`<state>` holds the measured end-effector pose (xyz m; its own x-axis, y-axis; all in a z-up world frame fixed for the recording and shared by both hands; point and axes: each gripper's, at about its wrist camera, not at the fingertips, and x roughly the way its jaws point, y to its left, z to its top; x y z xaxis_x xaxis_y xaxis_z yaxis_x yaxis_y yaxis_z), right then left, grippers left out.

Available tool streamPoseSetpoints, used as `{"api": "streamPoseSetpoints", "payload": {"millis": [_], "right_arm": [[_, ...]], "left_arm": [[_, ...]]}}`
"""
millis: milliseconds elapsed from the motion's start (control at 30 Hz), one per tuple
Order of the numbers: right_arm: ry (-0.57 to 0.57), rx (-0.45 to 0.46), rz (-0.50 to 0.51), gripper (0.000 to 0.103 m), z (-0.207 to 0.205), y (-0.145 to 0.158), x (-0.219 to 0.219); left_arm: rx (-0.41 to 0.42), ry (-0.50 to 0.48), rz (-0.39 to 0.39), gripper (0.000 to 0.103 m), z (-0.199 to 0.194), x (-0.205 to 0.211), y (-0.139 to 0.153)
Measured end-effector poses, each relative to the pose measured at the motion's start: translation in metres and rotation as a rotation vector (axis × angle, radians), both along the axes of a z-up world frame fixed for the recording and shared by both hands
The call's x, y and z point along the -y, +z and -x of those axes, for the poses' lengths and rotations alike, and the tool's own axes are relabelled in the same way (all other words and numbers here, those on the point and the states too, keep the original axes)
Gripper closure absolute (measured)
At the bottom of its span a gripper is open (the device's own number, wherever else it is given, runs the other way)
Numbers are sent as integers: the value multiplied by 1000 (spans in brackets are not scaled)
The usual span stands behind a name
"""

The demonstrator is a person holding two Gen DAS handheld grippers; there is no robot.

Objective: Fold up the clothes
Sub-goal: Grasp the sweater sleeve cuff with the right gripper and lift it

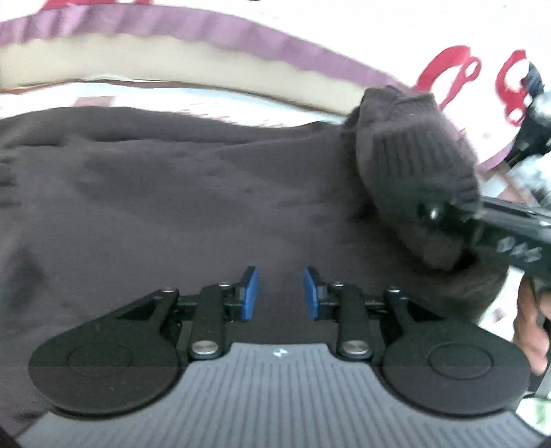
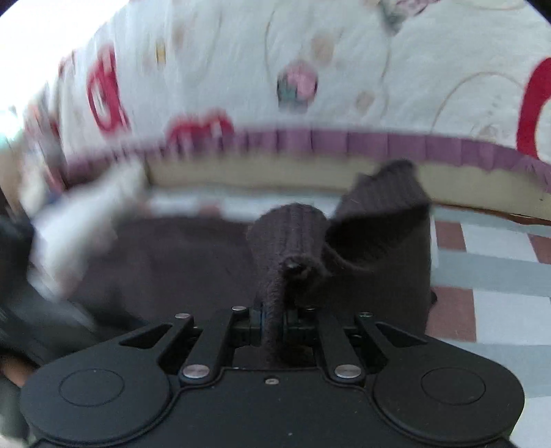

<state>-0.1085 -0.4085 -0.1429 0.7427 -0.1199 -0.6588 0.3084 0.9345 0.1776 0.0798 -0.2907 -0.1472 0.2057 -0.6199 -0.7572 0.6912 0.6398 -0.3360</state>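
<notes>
The left wrist view looks down on a dark brown sweater (image 1: 172,193) that lies spread flat and fills most of the picture. The left gripper (image 1: 280,293) hangs just above the cloth with its two blue pads (image 1: 250,294) standing apart, and nothing is between them. At the right side, the ribbed cuff (image 1: 413,165) of the sweater is lifted off the flat part and bunched into a round lump. The right gripper (image 1: 444,215) comes in from the right edge and pinches this cuff. Below it a hand (image 1: 530,331) shows at the edge of the picture. Behind the sweater there is a white quilt (image 1: 378,31) with red figures and a purple frill (image 1: 241,38) along its border.

The right wrist view is blurred, mostly on its left side. The right gripper (image 2: 273,325) has its fingers pressed close together on a fold of the ribbed cuff (image 2: 289,237), which rises up from between them. A second flap of the same dark cloth (image 2: 382,213) stands to the right of it. The rest of the sweater (image 2: 165,262) lies flat further back and to the left. At the right, the sweater rests on a checked sheet (image 2: 489,268) in grey, white and dull red. The white smeared shape (image 2: 86,224) at the left is perhaps the other gripper, but I cannot tell.
</notes>
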Motion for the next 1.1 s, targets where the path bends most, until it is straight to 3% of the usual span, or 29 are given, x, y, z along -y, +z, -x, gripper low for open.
{"api": "streamPoseSetpoints", "payload": {"millis": [133,267,433,500,533,567,633,700,733,800,900,1033,1100], "right_arm": [[37,-14,21,92,-1,-8,-9],[73,-28,42,92,-3,-17,-19],[119,-46,69,90,-4,-28,-30],[167,-155,191,89,-10,-38,-42],[178,-173,205,85,-7,-36,-44],[179,-163,185,84,-1,-30,-44],[155,-74,56,60,16,-7,-36],[115,64,-115,59,40,19,-19],[88,113,-150,59,53,29,-11],[5,147,-129,57,80,43,4],[-153,28,-28,57,113,44,25],[-133,33,-47,56,144,36,24],[-51,42,-55,56,146,39,15]], "left_arm": [[-98,72,109,75,-9,-24,-13],[-90,48,132,72,-9,-23,-9],[-169,58,249,72,-14,-26,-15],[-175,70,291,74,-15,-27,-17],[-184,81,308,74,-15,-29,-18],[-203,78,321,74,-15,-30,-19],[-237,54,339,74,-15,-30,-20],[-241,36,342,74,-14,-29,-20],[-240,31,341,72,-13,-27,-19],[-247,28,343,72,-13,-25,-20],[-279,38,362,72,-16,-26,-23],[-411,134,511,72,-31,-42,-29],[-405,134,511,72,-31,-42,-28]]}}
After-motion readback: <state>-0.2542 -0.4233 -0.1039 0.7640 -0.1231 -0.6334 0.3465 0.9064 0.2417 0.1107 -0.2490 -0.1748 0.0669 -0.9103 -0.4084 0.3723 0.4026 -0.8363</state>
